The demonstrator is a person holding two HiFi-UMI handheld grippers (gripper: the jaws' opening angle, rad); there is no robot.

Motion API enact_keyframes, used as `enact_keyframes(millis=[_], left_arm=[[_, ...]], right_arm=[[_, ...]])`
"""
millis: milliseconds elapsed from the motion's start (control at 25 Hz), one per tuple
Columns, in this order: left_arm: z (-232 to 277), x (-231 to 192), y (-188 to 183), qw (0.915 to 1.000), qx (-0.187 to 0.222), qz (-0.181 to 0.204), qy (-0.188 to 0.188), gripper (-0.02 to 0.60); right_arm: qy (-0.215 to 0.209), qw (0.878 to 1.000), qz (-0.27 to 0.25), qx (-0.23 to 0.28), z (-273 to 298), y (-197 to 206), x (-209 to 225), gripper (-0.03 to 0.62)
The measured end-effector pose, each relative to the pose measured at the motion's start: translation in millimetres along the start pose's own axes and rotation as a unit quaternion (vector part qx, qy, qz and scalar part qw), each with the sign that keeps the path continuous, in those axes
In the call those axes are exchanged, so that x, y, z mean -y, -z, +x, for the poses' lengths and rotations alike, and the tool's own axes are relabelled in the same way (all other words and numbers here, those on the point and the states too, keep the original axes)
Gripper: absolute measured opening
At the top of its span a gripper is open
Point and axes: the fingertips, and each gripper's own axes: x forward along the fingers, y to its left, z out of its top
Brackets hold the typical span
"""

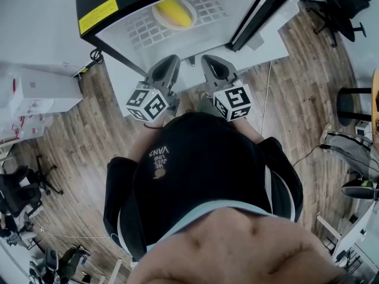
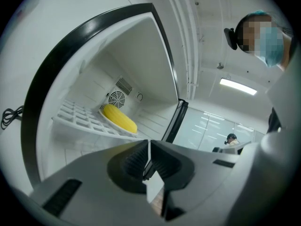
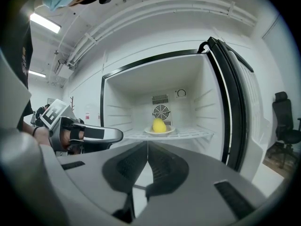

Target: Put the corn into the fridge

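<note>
Small fridge point(image 3: 110, 79) with a white interior and black frame stands open, its door point(image 3: 237, 112) swung out to the right. The yellow corn cob point(image 3: 159, 125) lies on a round white plate point(image 3: 149, 131), on the white grid shelf point(image 3: 197, 134) inside the fridge, far back and just in front of the round fan vent point(image 3: 161, 111). In the head view the corn shows on the plate near the shelf's middle. The left gripper point(image 2: 148, 157) has its jaws pressed together with nothing between them. It is held level outside the fridge, near its front, well apart from the corn. The right gripper point(image 3: 146, 166) is also fully closed and empty. It sits just right of the left one and aims at the open compartment. Both grey grippers lie side by side in front of the person's black shirt point(image 1: 201, 158), marker cubes nearest the body. Wood plank floor point(image 1: 77, 141) lies below, and a black office chair point(image 3: 284, 126) stands far right.
</note>
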Motion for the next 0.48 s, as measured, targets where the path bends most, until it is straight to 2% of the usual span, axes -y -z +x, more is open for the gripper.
enact_keyframes(millis=[480], left_arm=[[-12, 0, 7, 0.9999, -0.002, 0.006, -0.011, 0.029]], right_arm=[[0.0, 1.0, -0.001, -0.01, -7, 10, -3, 0.013]])
